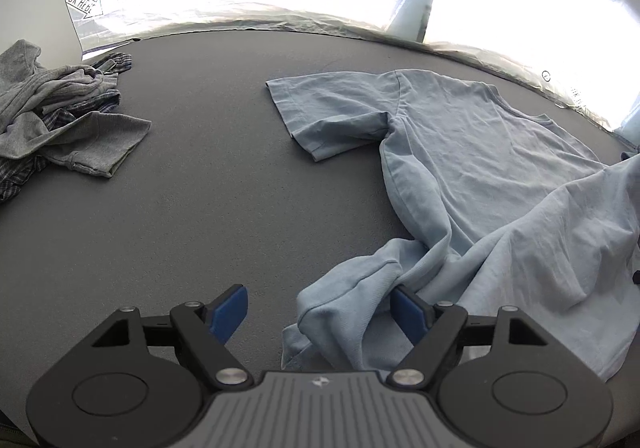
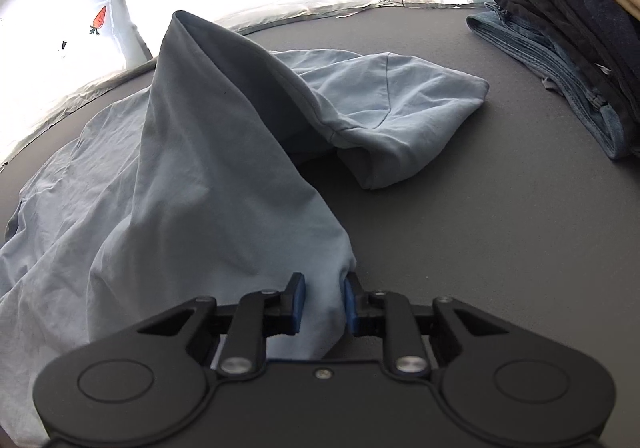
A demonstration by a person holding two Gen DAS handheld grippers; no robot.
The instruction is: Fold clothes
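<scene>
dark grey table [image 1: 200, 216], matte, slightly grainy; bright backlit white sheeting with carrot stickers behind it, blown out. light blue t-shirt [image 1: 480, 152] lies mid-table, partly spread: one sleeve flat toward the far left in the left wrist view, hem end bunched and twisted near the left gripper [image 1: 320, 308]. pile of grey and plaid clothes [image 1: 60, 116] at far left, well apart from the shirt. stack of folded dark jeans [image 2: 568, 60] at far right in the right wrist view.

left gripper: fingers wide apart, a rumpled corner of shirt sitting between them, cloth touching the right blue pad [image 1: 408, 312], nothing pinched. right gripper [image 2: 324, 304]: pads closed on a gathered fold of the shirt, fabric pulled up into a tent from there.

handling: thin jersey, light, floppy, zero stiffness. it drapes and wrinkles, drags on the matte top rather than slides. single-layer pinch would probably stretch it; better to take hem corners or shoulder seams, both layers, and keep tension between the two grips so it lays flat.

hard to tell: which part of the shirt the right gripper has, since the bunching hides the edge. the tent blocks the collar and the far sleeve in the right view. shirt's right side runs out of frame in the left view. can't tell front from back.
</scene>
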